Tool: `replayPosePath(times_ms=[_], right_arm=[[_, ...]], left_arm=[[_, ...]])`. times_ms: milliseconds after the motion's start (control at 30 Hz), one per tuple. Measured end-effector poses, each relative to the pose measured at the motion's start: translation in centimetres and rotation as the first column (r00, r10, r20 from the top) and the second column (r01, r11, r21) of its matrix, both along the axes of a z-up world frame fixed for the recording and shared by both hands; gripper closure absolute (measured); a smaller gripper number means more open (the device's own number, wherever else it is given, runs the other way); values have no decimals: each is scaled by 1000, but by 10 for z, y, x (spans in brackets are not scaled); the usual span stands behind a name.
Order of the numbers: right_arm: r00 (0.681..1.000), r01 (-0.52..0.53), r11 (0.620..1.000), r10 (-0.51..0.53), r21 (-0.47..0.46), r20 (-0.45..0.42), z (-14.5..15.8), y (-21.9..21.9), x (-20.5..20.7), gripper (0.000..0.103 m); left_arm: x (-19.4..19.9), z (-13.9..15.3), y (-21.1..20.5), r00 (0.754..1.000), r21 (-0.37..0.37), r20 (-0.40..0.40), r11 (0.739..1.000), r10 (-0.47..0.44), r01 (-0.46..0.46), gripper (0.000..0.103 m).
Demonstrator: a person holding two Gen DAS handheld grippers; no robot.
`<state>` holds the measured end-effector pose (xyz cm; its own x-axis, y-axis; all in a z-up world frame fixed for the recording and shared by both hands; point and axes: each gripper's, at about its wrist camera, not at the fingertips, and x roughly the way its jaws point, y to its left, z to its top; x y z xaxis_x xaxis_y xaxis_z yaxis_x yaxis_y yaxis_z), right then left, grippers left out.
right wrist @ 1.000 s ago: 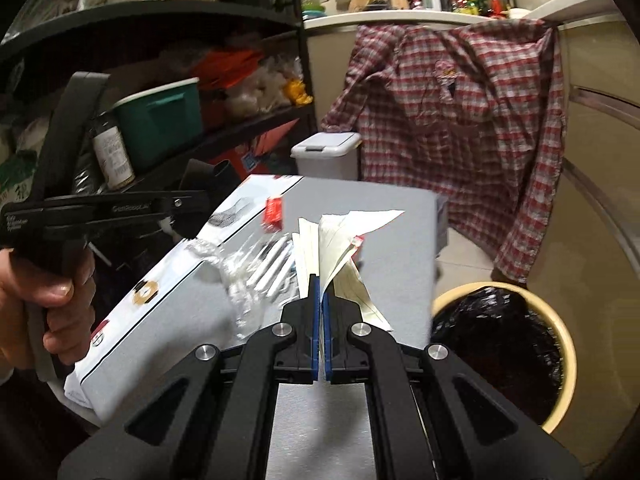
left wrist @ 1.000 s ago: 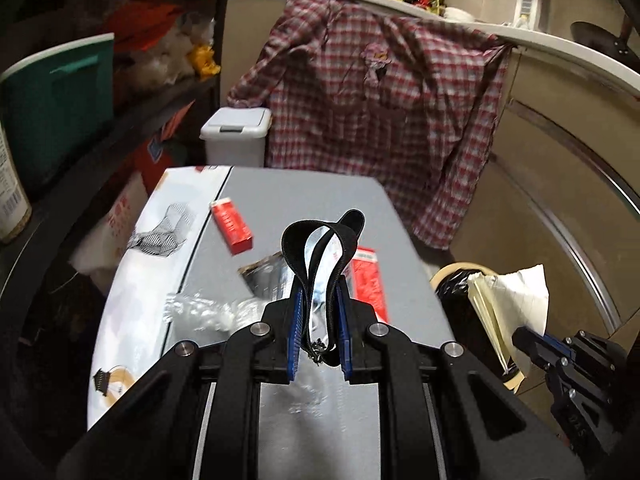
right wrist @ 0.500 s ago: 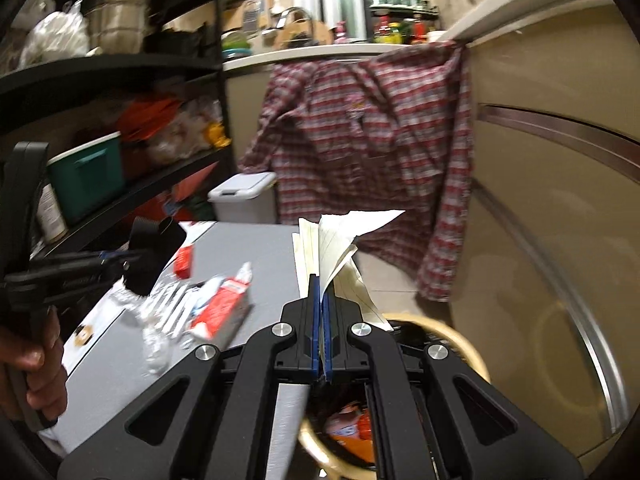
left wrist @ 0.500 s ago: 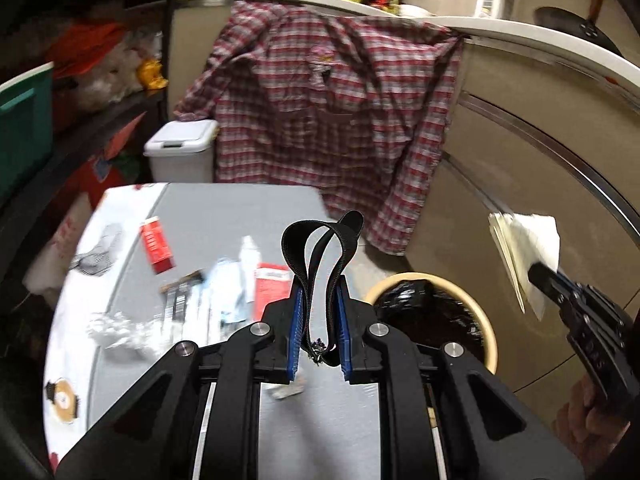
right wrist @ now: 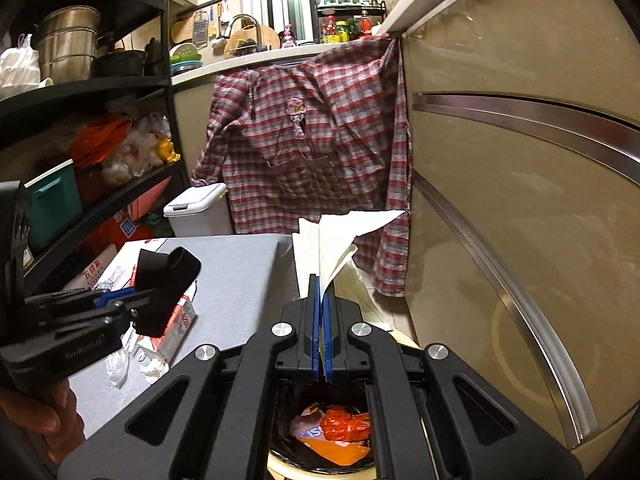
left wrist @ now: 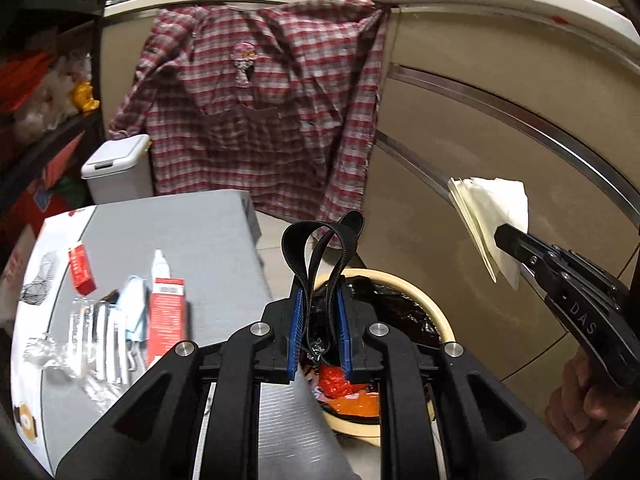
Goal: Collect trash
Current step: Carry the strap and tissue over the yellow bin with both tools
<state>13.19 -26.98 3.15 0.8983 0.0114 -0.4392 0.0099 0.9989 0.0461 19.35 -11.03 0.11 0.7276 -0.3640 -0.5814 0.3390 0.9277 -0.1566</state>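
My left gripper (left wrist: 319, 292) is shut on a looped black zipper strip (left wrist: 320, 240), which stands up between its blue pads over the near rim of a cream trash bin (left wrist: 424, 300) lined with a black bag. My right gripper (right wrist: 321, 300) is shut on a wad of folded white paper (right wrist: 340, 236), held above the same bin (right wrist: 288, 468), where orange and red wrappers (right wrist: 340, 436) lie. In the left wrist view the right gripper (left wrist: 500, 238) holds the paper (left wrist: 492, 208) at the right. In the right wrist view the left gripper (right wrist: 132, 304) shows at the left.
The grey table (left wrist: 200, 232) at the left carries a red box (left wrist: 82, 268), a red-and-white tube box (left wrist: 166, 312), clear plastic cutlery (left wrist: 96, 332) and a crumpled wrapper. A plaid shirt (left wrist: 260, 112) hangs behind. A white lidded bin (left wrist: 114, 168), dark shelves and beige cabinet doors (right wrist: 520, 220) surround.
Both grippers have swung right from over the table to above the cream bin, each keeping its load. The bin's inside with orange wrappers has come into view.
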Motion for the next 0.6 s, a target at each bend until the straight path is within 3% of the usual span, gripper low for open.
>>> replayPosePath(times_ms=[600], right_arm=[[998, 39, 999, -38, 11, -42, -12, -22, 9, 101]], left_arm=[[11, -17, -31, 1000, 41, -18, 999, -3, 4, 88]])
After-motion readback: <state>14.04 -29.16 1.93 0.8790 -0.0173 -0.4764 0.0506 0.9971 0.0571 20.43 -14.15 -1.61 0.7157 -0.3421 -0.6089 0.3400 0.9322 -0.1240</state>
